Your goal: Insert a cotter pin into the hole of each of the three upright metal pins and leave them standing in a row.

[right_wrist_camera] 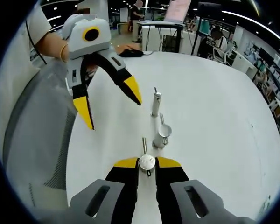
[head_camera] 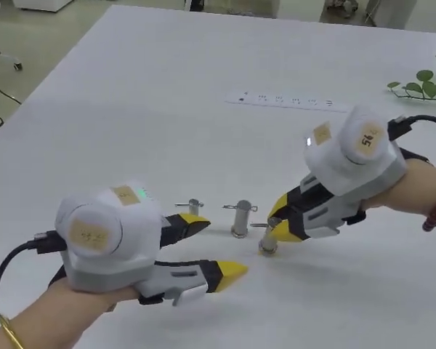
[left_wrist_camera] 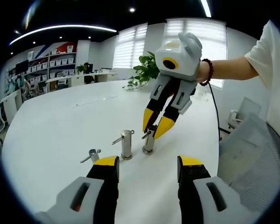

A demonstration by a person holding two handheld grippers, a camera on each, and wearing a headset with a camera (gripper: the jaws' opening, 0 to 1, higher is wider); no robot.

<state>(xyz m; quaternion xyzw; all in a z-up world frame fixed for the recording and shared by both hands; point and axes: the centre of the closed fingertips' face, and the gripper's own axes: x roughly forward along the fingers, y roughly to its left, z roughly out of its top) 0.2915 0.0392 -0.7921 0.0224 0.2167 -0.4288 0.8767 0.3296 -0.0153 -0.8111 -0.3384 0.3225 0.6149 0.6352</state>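
- The right gripper is clenched on the head of the end pin, which stands upright on the white table; its cotter pin pokes out level, pointing away along the jaws
- The middle pin and far pin stand straight ahead in one row, each with a cotter pin through it
- The left gripper hangs released beside the row, the far pin nearest it, touching nothing
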